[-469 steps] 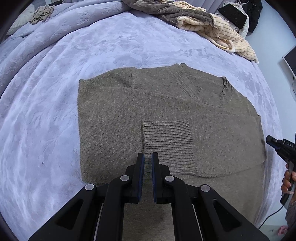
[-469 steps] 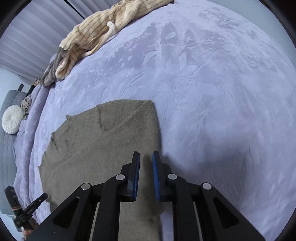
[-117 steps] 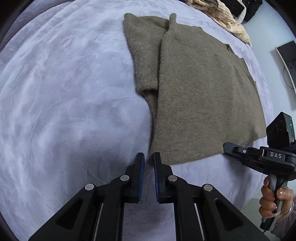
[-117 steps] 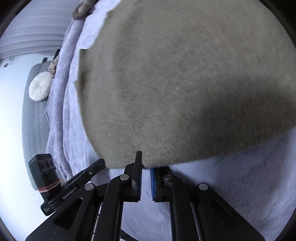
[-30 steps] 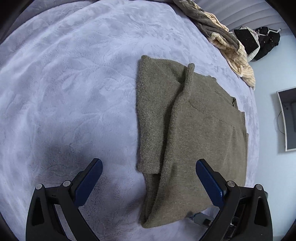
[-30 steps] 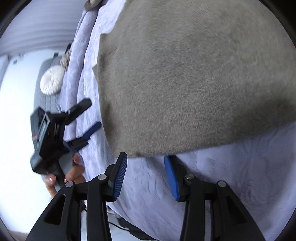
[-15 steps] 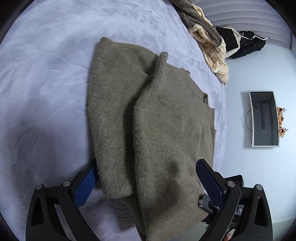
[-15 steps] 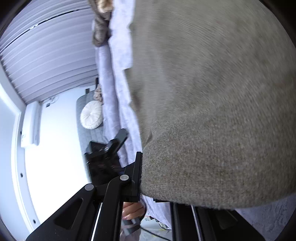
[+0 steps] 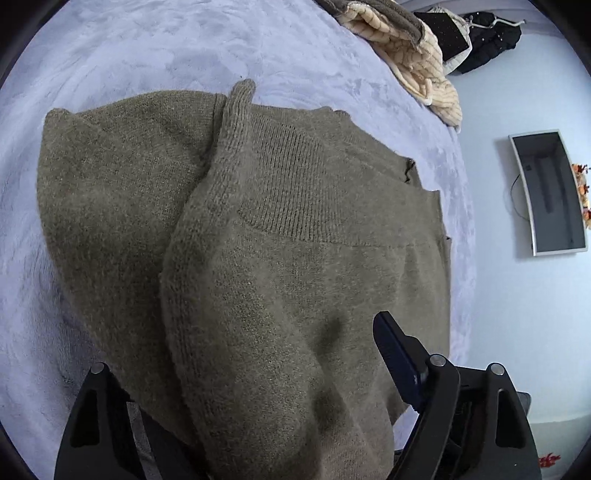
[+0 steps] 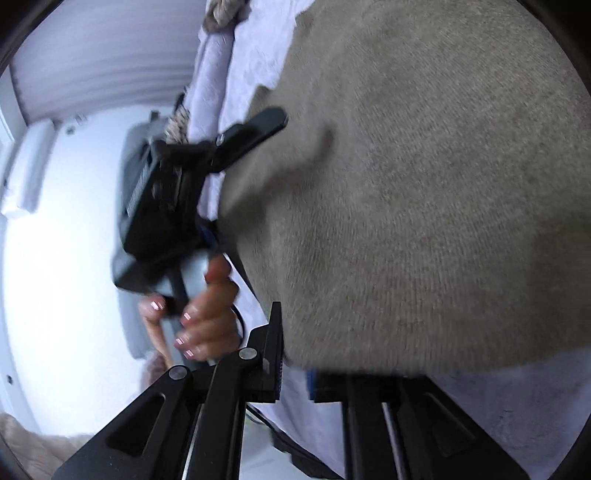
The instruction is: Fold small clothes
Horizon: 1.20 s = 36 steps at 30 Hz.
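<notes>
The olive-brown knit sweater (image 9: 288, 236) lies folded on the lilac bedspread (image 9: 147, 48) and fills most of both views (image 10: 424, 184). My left gripper (image 9: 258, 398) straddles the sweater's near edge with its jaws wide apart; one blue-padded finger (image 9: 397, 354) shows on top of the knit, the other finger is hidden under the fabric. My right gripper (image 10: 295, 373) has its jaws close together on the sweater's near edge, and the fabric hangs over them. The left gripper also shows in the right wrist view (image 10: 236, 144), held by a hand (image 10: 203, 314).
A pile of striped cream and grey clothes (image 9: 406, 44) lies at the bed's far side, with black items (image 9: 480, 29) beyond. A wall screen (image 9: 550, 192) is at the right. The bed edge runs along the sweater's right side.
My left gripper has pushed further onto the sweater's edge, jaws still wide. My right gripper, open a second ago, closed on the sweater's edge and has lifted and tilted with it.
</notes>
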Each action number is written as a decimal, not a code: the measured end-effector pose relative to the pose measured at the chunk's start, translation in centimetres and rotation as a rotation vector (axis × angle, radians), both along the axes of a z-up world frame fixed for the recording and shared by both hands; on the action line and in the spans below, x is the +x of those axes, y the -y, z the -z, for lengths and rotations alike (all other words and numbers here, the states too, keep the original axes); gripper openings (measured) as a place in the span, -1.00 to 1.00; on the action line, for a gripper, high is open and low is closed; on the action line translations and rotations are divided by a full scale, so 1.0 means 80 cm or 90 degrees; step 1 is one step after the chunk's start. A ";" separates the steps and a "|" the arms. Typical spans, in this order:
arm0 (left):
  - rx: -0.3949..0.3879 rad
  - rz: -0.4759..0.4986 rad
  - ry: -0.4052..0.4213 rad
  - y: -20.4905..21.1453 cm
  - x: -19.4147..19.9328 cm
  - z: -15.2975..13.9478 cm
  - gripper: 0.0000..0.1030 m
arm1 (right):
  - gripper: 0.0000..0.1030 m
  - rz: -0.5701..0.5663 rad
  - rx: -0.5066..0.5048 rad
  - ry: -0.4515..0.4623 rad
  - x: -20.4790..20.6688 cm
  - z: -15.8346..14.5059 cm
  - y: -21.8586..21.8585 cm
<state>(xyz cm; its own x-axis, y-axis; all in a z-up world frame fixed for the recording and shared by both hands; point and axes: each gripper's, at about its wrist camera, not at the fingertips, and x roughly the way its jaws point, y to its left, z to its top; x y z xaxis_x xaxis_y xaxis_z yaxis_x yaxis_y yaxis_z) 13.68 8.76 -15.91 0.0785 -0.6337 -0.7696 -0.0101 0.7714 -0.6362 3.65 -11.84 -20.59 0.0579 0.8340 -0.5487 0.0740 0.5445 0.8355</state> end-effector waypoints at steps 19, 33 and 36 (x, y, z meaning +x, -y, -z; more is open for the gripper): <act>0.186 -0.006 0.109 0.030 -0.012 -0.049 -0.53 | -0.90 0.083 -0.301 0.105 0.018 -0.009 0.148; 0.081 0.103 0.245 0.204 0.014 -0.187 -0.53 | -0.90 0.172 -0.154 0.080 -0.014 0.012 0.197; 0.091 0.135 0.234 0.286 0.023 -0.172 -0.53 | -0.90 0.203 -0.103 0.060 -0.022 0.021 0.208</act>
